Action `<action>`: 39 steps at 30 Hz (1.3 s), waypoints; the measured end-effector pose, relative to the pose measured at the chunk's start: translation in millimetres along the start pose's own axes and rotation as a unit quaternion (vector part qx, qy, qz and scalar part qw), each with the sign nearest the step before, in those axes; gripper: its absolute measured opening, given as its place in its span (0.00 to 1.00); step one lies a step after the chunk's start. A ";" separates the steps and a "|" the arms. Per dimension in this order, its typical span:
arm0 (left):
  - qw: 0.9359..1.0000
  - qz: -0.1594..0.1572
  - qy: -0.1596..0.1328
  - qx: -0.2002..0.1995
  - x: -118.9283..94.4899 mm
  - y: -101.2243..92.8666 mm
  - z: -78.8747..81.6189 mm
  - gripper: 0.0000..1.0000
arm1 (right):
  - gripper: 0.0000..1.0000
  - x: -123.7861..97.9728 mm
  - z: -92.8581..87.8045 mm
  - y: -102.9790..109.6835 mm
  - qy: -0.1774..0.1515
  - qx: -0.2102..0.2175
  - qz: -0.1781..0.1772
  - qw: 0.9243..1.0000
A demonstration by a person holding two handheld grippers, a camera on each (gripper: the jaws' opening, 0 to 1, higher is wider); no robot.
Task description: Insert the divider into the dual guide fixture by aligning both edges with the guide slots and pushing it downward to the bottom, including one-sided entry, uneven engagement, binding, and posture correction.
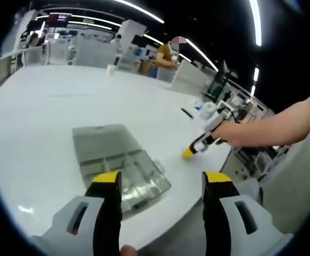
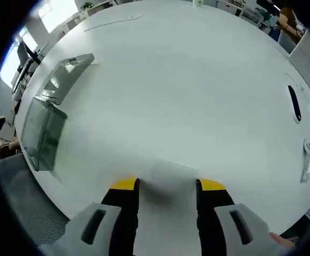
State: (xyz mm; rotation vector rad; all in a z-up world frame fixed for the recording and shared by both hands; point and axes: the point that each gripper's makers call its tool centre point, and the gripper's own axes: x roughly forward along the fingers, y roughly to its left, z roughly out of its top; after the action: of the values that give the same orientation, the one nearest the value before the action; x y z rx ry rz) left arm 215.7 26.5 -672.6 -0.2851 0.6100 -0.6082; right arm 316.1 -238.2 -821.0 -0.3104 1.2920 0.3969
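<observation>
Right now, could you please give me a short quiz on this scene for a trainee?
1. True or false: the jaws of the left hand-held gripper stand apart with nothing between them.
2. In the right gripper view, where is the clear box? A) near the left edge of the table B) between the jaws C) on the floor
3. Fill in: the jaws of the right hand-held gripper flank a flat, translucent ___.
Key: 1 true; 2 A; 3 divider.
</observation>
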 end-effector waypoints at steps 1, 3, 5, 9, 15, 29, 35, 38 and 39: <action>1.000 0.000 0.000 0.000 -0.3 0.0 0.1 0.59 | 0.39 0.4 0.2 -0.3 0.000 0.000 0.000 1.000; 1.000 0.000 0.000 0.000 -0.8 -0.1 -0.1 0.59 | 0.38 0.2 0.1 0.1 0.000 -0.001 0.000 1.000; 1.000 0.001 0.001 0.000 -1.3 0.2 -0.6 0.59 | 0.36 0.7 0.9 0.4 0.001 -0.005 0.001 1.000; 1.000 0.002 0.002 0.000 -2.4 0.2 -1.4 0.59 | 0.29 4.1 2.5 -1.4 0.004 -0.010 0.001 1.000; 1.000 0.003 0.002 0.000 -2.5 0.0 -1.3 0.59 | 0.28 7.7 3.3 -3.4 0.005 -0.017 0.003 1.000; 1.000 0.000 0.005 0.001 -2.2 -3.6 -2.1 0.59 | 0.27 2.7 0.8 2.4 -0.008 -0.043 0.016 0.999; 1.000 -0.001 0.007 0.002 -2.9 -4.2 -2.9 0.58 | 0.27 0.2 -1.5 6.8 -0.015 -0.051 0.022 0.998; 1.000 -0.002 0.008 0.004 -3.2 -4.9 -2.7 0.58 | 0.27 -0.9 -3.2 8.4 -0.018 -0.057 0.025 0.998; 1.000 -0.003 0.008 0.004 -3.2 -5.2 -2.8 0.58 | 0.27 -1.6 -3.6 8.6 -0.019 -0.052 0.028 0.998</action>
State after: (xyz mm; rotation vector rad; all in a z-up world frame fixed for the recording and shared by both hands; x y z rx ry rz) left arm 209.5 24.1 -671.2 -0.2742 0.6222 -0.6185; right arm 308.8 -232.3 -820.3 -0.3546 1.2474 0.5162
